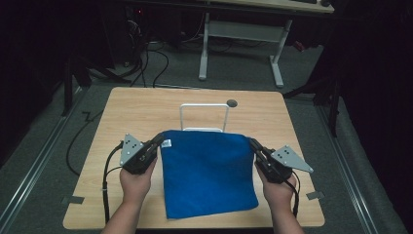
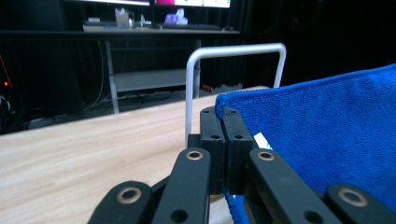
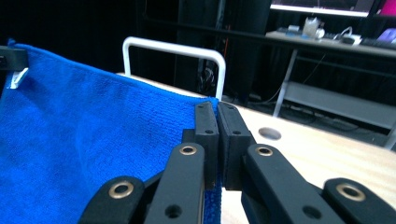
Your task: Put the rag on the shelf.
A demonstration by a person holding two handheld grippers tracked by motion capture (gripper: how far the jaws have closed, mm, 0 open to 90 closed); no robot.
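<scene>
Blue cloth (image 1: 207, 175) hangs stretched between your 2 claws, its far edge lifted and its near part lying on the wooden surface (image 1: 131, 109), near the front edge. Your left claw (image 1: 158, 140) has its jaws pressed together on the cloth's far left corner, beside a small white tag (image 1: 166, 143); in the left gripper view the claw (image 2: 225, 116) pinches that blue corner. Your right claw (image 1: 253, 144) is clamped the same way on the far right corner, and the right gripper view shows the claw (image 3: 217, 109) with the blue edge caught between its jaws. Just behind the raised edge stands a white wire rack (image 1: 204, 117), upright on the surface. Past it, a round hole (image 1: 232, 103) sits in the surface.
</scene>
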